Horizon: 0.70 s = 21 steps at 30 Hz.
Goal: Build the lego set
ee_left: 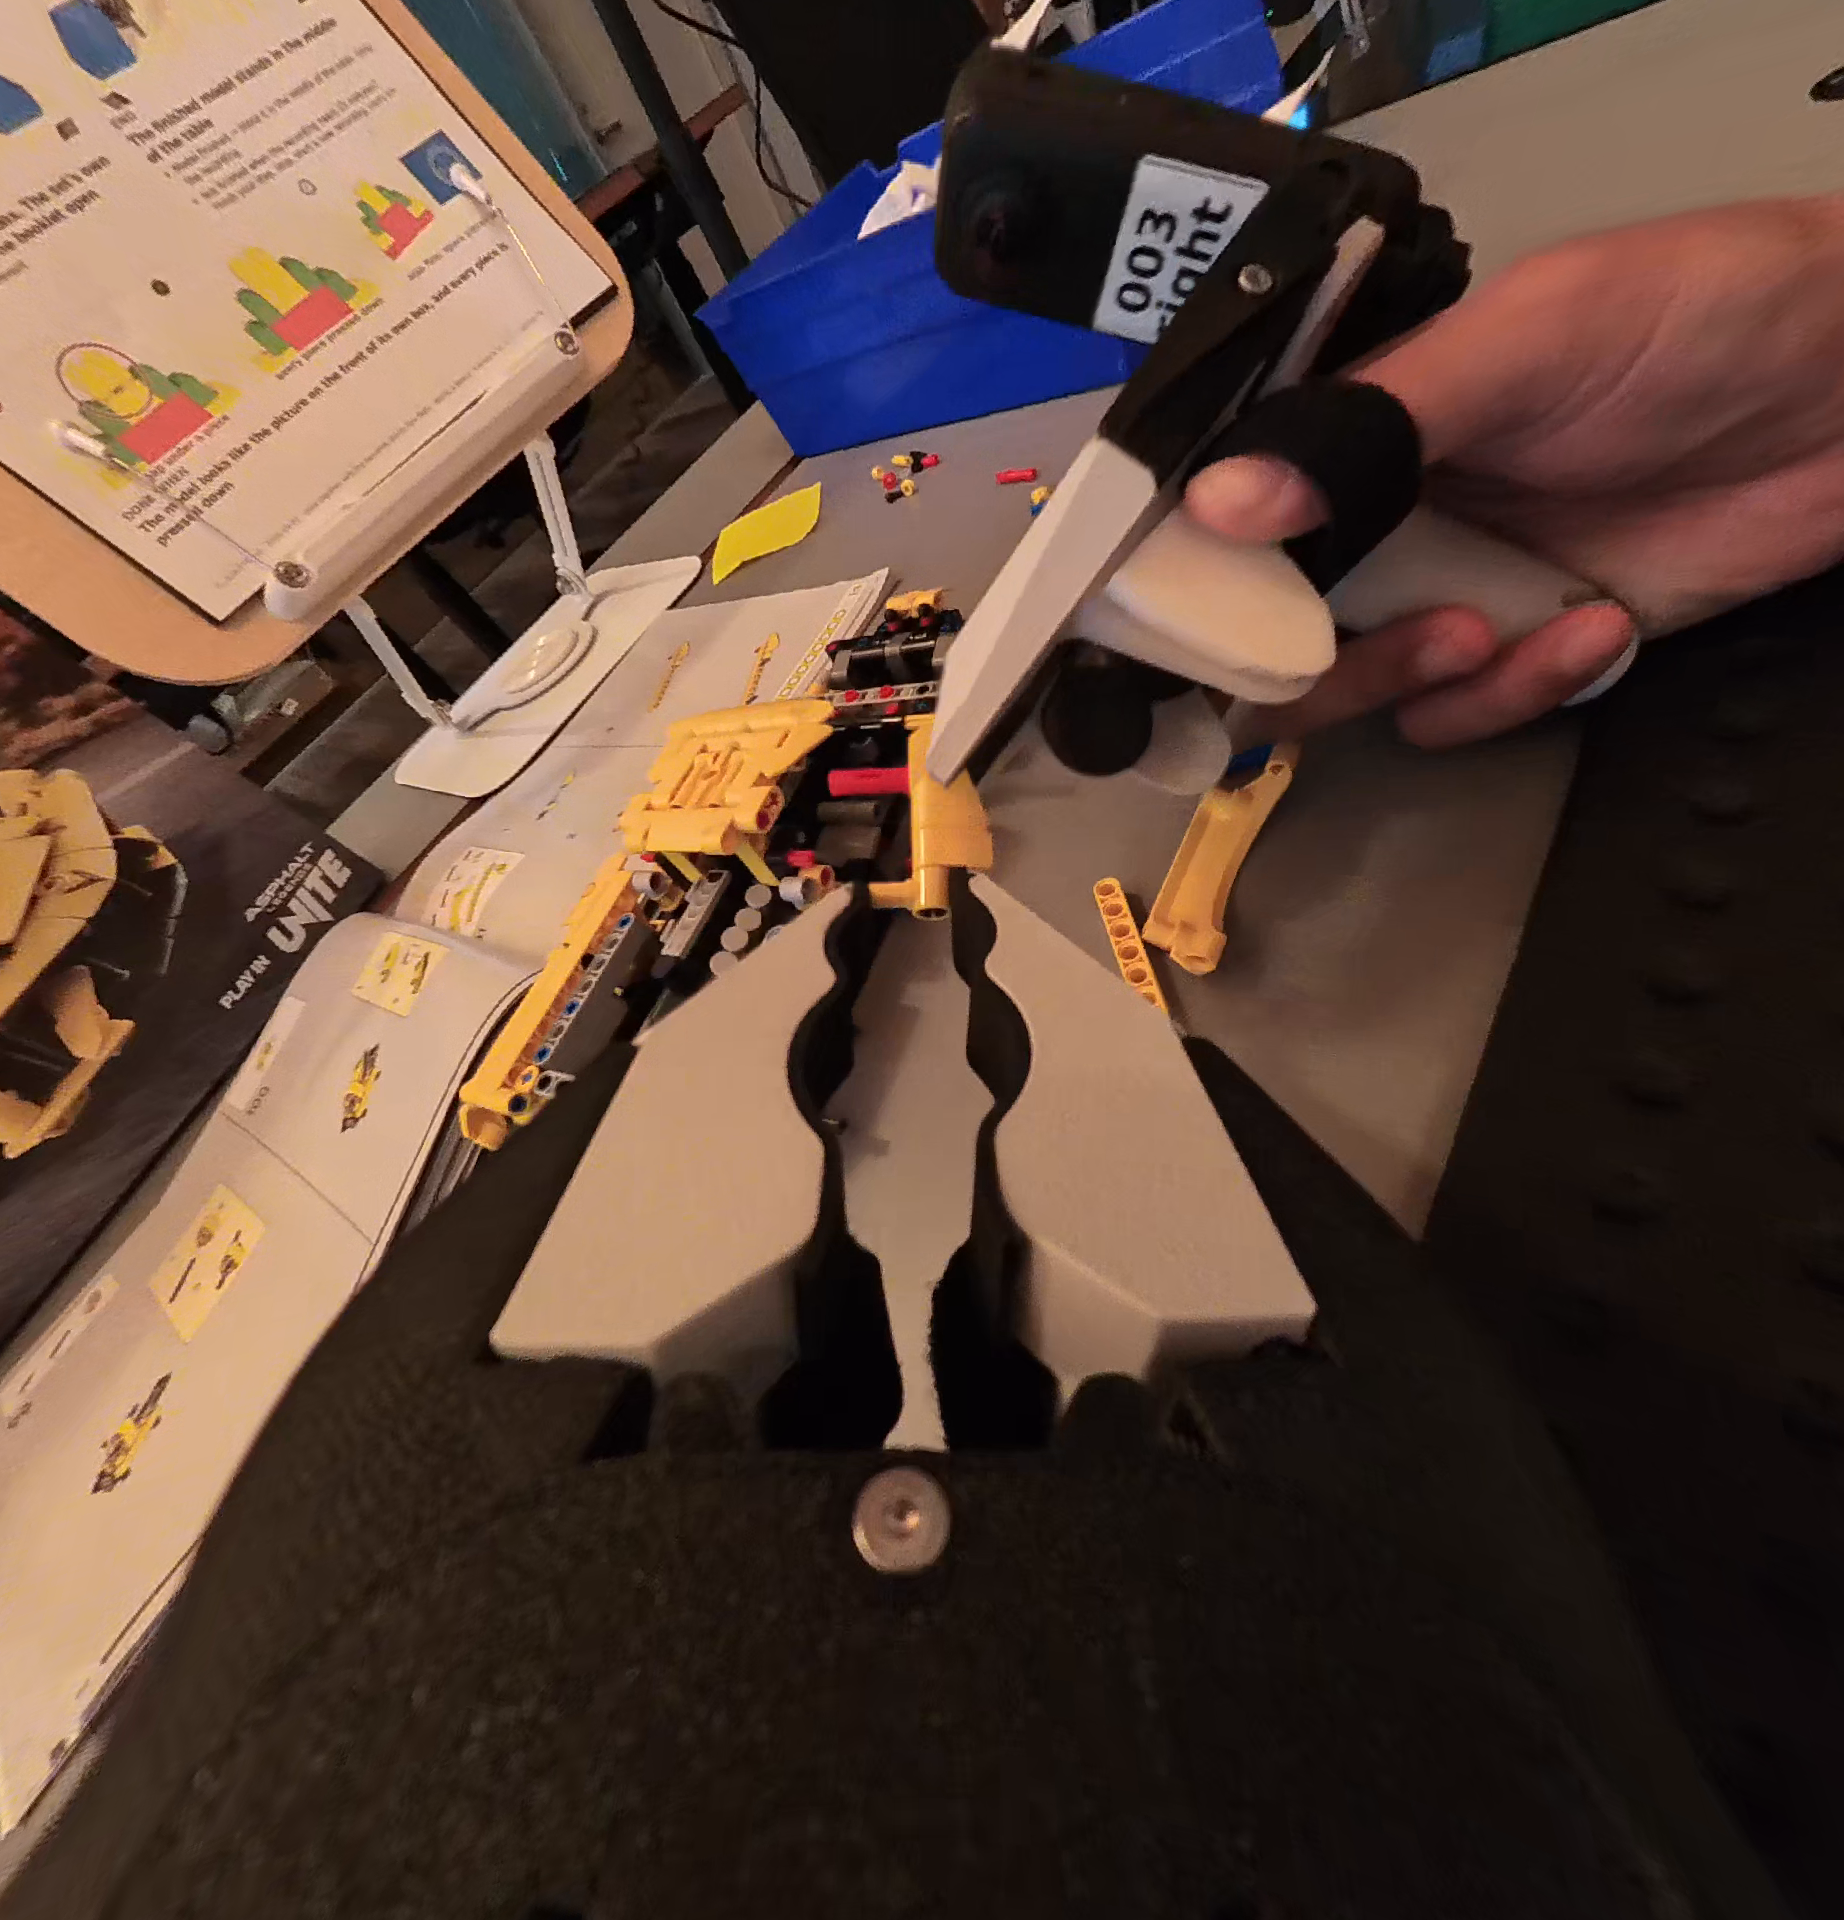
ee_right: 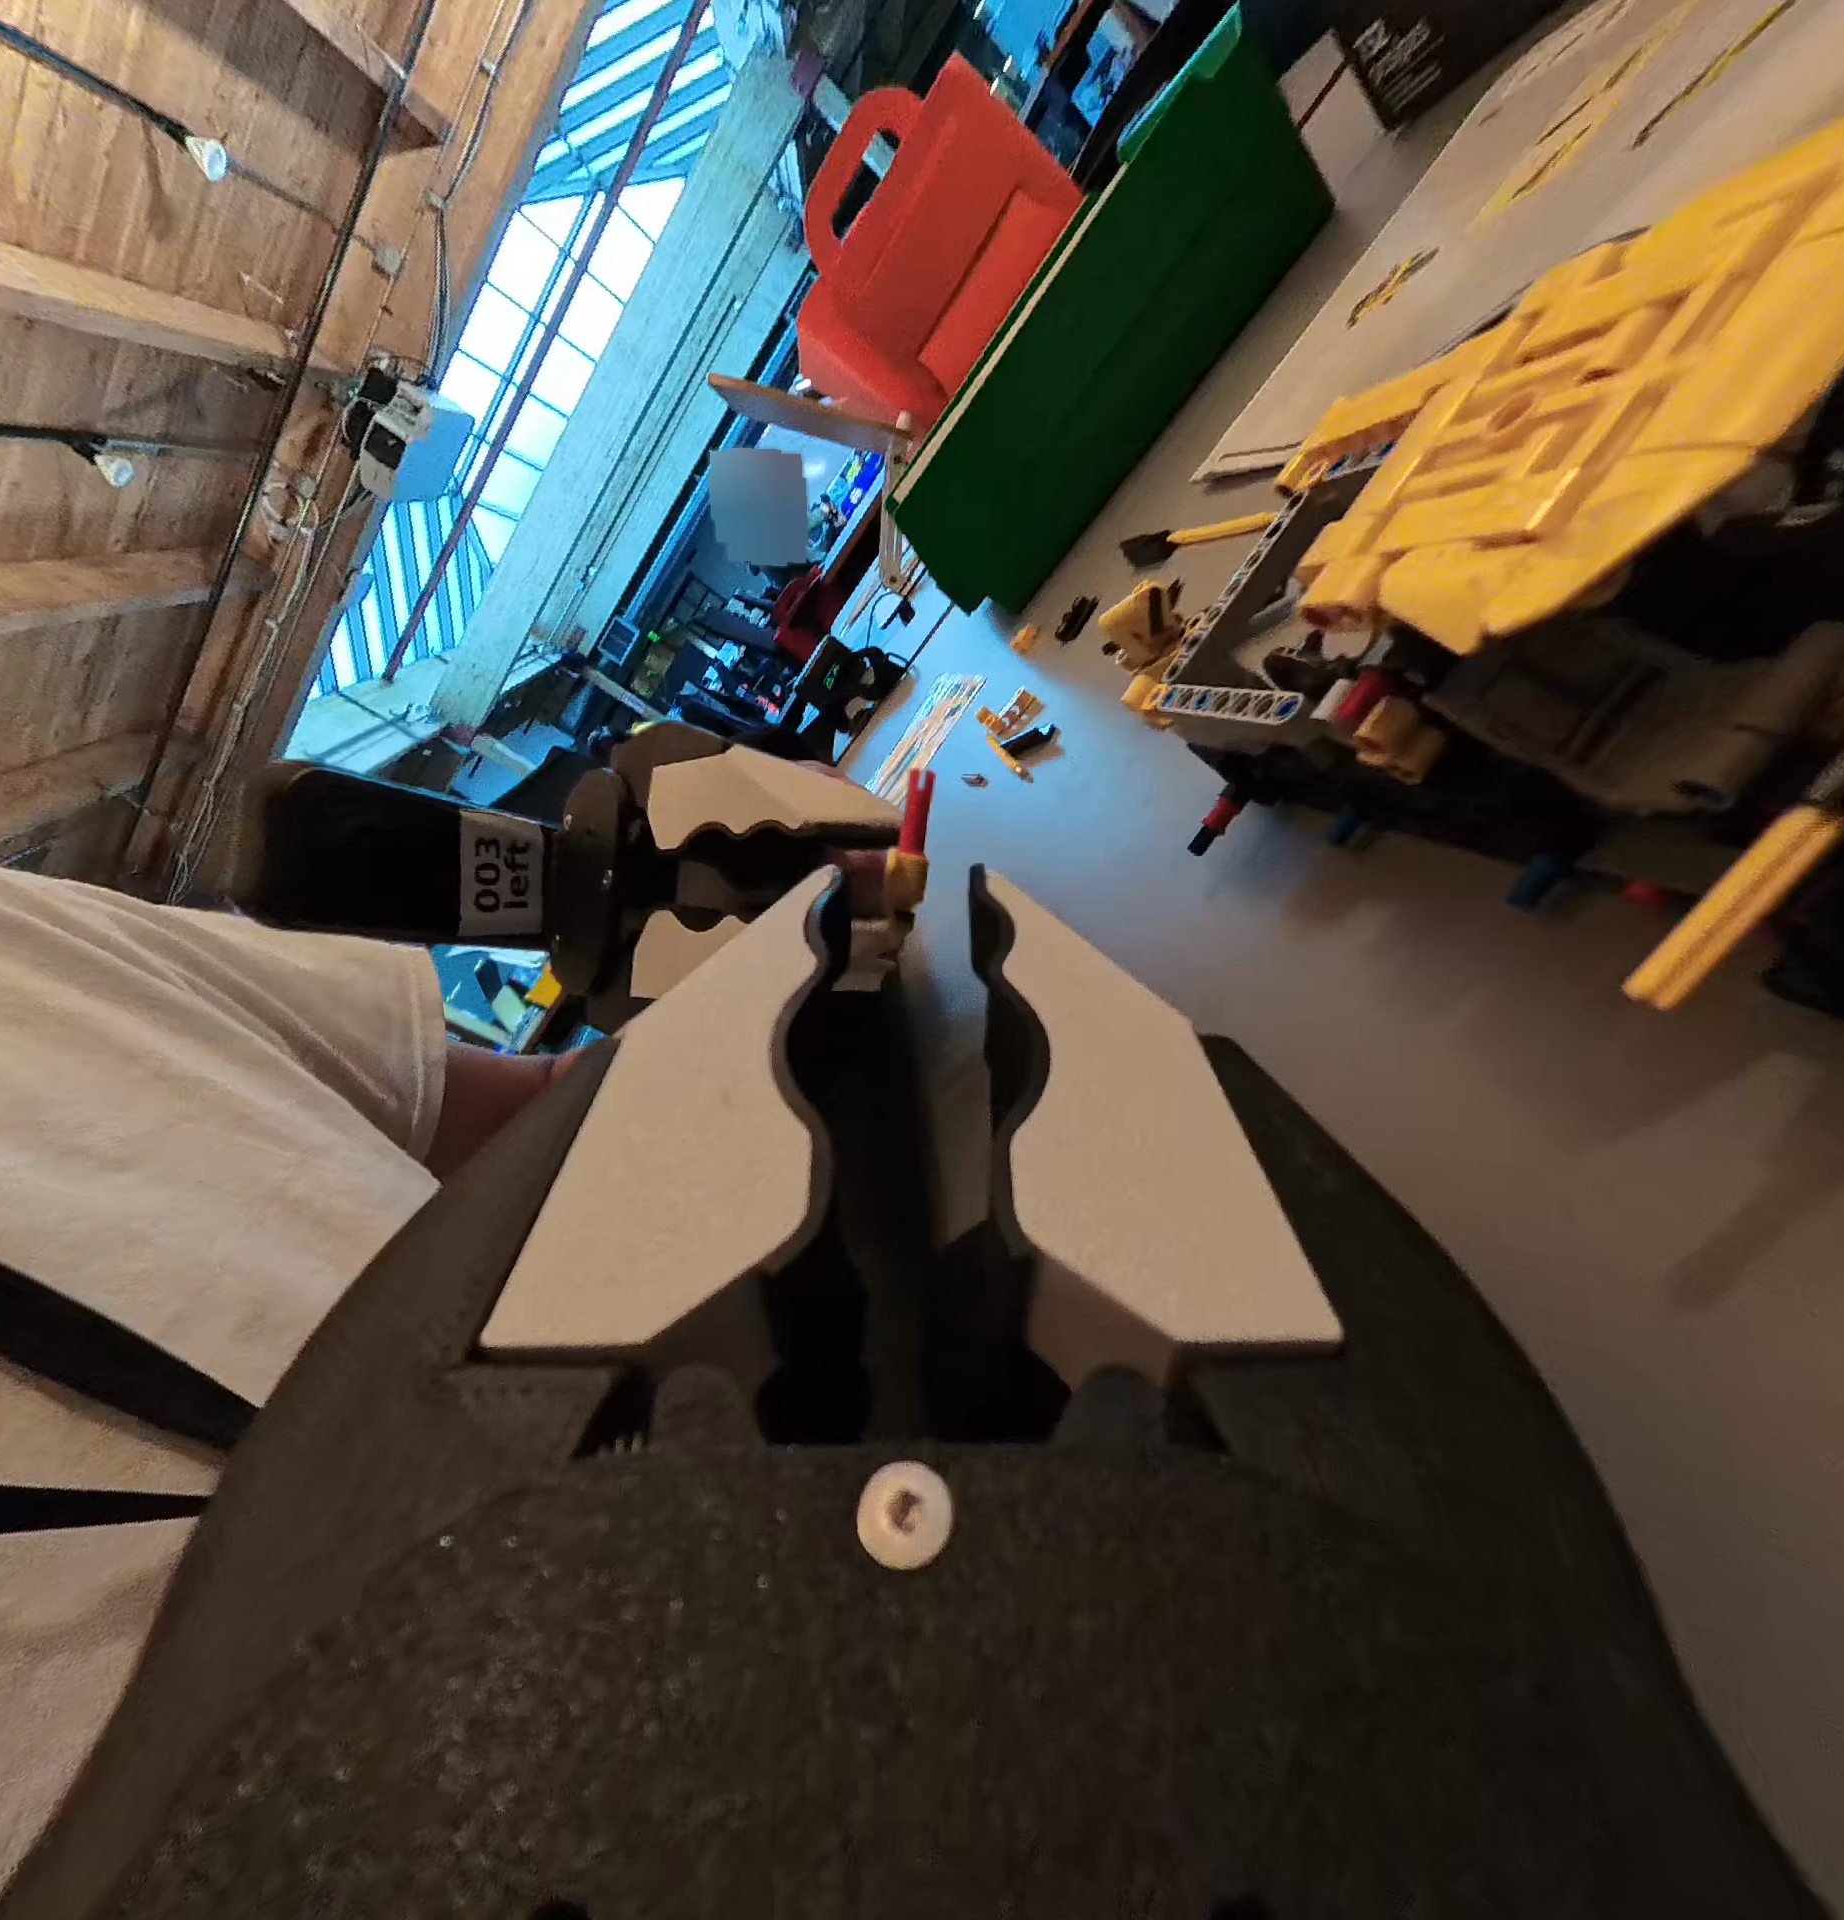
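While the half-built yellow car model (ee_left: pixel 793 821) sits on the grey worktop (ee_left: pixel 1313 1018) ahead of it, the left gripper (ee_left: pixel 910 902) in the left wrist view has its jaws slightly apart, and this view does not show anything between them; a yellow elbow piece of the model lies just beyond its tips. Beyond the model the right gripper (ee_left: pixel 949 764), held in a hand (ee_left: pixel 1624 416), points down at the far side of the chassis, with a loose yellow curved panel (ee_left: pixel 1219 862) and a yellow holed beam (ee_left: pixel 1131 940) lying beside it, an open instruction booklet (ee_left: pixel 305 1122) to the left and a blue parts bin (ee_left: pixel 876 343) behind. In the right wrist view the right gripper (ee_right: pixel 905 883) stands partly open and empty, the model (ee_right: pixel 1520 499) off to its upper right. Straight ahead the left gripper (ee_right: pixel 876 842) seems to pinch a small yellow connector carrying a red pin (ee_right: pixel 910 847), though the contact is partly hidden. I judge the step in hand to be a small-part handover or sub-assembly before fitting it to the chassis. Next, the right jaws would need to line up on the pin and close gently, without knocking it askew.
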Motion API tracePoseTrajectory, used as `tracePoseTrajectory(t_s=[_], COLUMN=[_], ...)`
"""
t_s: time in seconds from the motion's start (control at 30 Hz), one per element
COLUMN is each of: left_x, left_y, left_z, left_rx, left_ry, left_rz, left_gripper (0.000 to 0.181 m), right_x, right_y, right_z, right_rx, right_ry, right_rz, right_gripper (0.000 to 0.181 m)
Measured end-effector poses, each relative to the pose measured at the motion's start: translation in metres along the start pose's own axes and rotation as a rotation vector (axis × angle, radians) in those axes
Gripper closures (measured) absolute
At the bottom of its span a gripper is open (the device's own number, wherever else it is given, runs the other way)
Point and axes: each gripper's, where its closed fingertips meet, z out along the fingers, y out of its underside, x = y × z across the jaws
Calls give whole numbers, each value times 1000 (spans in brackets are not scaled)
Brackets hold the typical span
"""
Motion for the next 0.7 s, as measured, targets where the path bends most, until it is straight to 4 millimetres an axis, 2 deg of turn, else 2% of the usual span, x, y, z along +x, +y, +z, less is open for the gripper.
tracePoseTrajectory(t_s=[0.2,0.5,0.7], left_x=[3,3,4], left_y=[3,5,4], left_z=[3,3,2], left_rx=[-20,-34,-46], left_ry=[1,-2,-27], left_rz=[26,38,70], left_gripper=[166,166,167], right_x=[1,3,2], right_y=[1,9,10], right_z=[-4,2,3], right_rx=[-5,-58,-66], right_ry=[-2,22,-2], right_rz=[6,-15,32], right_gripper=[174,175,175])
